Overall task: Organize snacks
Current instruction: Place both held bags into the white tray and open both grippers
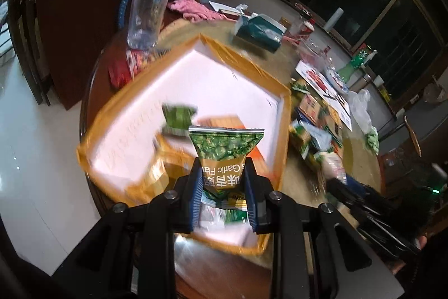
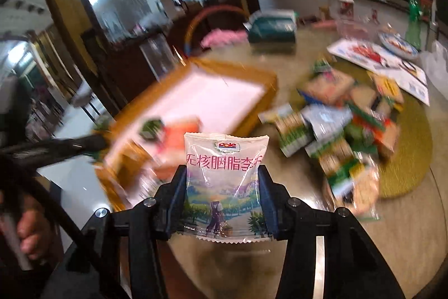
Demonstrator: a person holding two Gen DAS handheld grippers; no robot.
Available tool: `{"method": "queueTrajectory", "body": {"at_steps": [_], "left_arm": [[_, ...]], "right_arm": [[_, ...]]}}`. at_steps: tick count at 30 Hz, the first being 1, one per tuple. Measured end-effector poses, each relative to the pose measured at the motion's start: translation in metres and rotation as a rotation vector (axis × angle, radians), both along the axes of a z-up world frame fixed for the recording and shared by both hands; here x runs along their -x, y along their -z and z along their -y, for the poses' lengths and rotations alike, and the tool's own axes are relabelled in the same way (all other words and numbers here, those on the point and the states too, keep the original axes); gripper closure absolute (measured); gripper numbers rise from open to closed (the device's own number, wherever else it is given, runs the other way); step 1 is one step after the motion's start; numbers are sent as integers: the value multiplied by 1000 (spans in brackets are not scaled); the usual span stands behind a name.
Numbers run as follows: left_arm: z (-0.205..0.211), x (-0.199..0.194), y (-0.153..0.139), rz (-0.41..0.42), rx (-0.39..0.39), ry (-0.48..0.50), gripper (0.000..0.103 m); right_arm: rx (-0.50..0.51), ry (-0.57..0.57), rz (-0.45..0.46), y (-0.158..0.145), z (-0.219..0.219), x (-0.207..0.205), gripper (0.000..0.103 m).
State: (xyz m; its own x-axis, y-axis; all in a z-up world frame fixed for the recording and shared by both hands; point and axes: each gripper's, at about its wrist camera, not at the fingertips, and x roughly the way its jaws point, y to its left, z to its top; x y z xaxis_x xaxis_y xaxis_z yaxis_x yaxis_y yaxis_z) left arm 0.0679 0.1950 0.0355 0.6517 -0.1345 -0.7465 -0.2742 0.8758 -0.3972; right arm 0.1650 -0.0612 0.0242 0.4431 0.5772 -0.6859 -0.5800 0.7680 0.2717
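My left gripper [image 1: 224,175] is shut on a green and gold garlic pea packet [image 1: 225,150] and holds it above the near part of a white tray with an orange rim [image 1: 106,108]. A few packets lie in the tray, among them a green one [image 1: 177,118]. My right gripper [image 2: 222,181] is shut on a pale Dole dried fruit packet [image 2: 224,184], held above the table, right of the same tray [image 2: 252,114]. A pile of loose snack packets [image 2: 344,131] lies on the round table to the right; it also shows in the left wrist view [image 1: 313,125].
A clear glass [image 1: 147,16] stands beyond the tray, with a red packet [image 1: 123,69] beside it. A teal tissue box [image 1: 259,32], a pink cloth [image 1: 196,9], a printed sheet [image 2: 383,60], a plate [image 2: 397,44] and a green bottle [image 2: 414,24] are farther back. The table edge and white floor lie to the left.
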Motion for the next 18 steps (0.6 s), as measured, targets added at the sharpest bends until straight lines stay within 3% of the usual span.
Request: {"method": "queueTrajectory", "body": {"at_steps": [6,13,18], "left_arm": [[-30,-59,-5,-17,1,12,74],[-52,-126,29,-119,-23,3,74],[-60,-153,61,-187,-9,14,74]], "right_arm": [[-25,-44,18,-14,-48,-30,55],[78,-20,-32,27,-101,-78,55],[175,-15,-24,48,-124,-89,53]]}}
